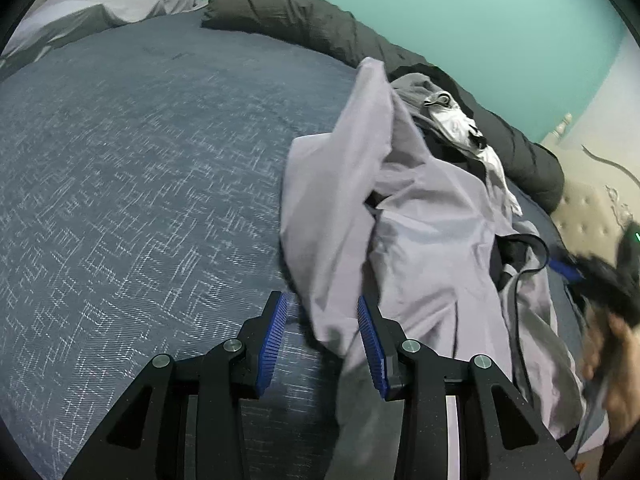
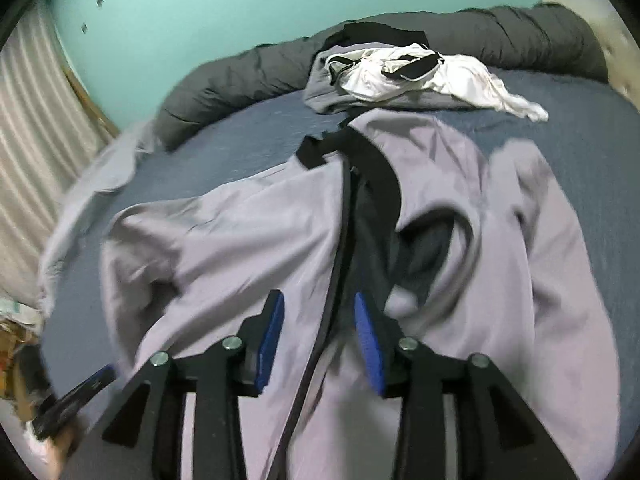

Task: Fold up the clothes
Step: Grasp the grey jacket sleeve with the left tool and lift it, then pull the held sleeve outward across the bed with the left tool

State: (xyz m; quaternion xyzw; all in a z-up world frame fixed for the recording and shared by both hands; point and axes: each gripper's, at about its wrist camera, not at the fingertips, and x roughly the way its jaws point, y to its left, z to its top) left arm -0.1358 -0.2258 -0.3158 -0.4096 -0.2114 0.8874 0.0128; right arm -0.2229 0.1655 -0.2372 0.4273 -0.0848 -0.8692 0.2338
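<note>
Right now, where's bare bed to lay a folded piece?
Free: blue sheet left of the lilac jacket, out to the pillow and grey duvet. Crowded: far right, where a clothes pile sits beyond the jacket.

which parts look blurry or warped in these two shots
Left wrist view: the hand and right gripper at the right edge are motion-smeared, and the bedspread bulges from fisheye. Right wrist view: the lavender jacket is soft on its left, and the left gripper is blurred.

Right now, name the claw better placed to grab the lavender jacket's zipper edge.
Right. The right claw is open straddling the zipper edge of the lavender jacket; the left claw sits at a sleeve end.
</note>
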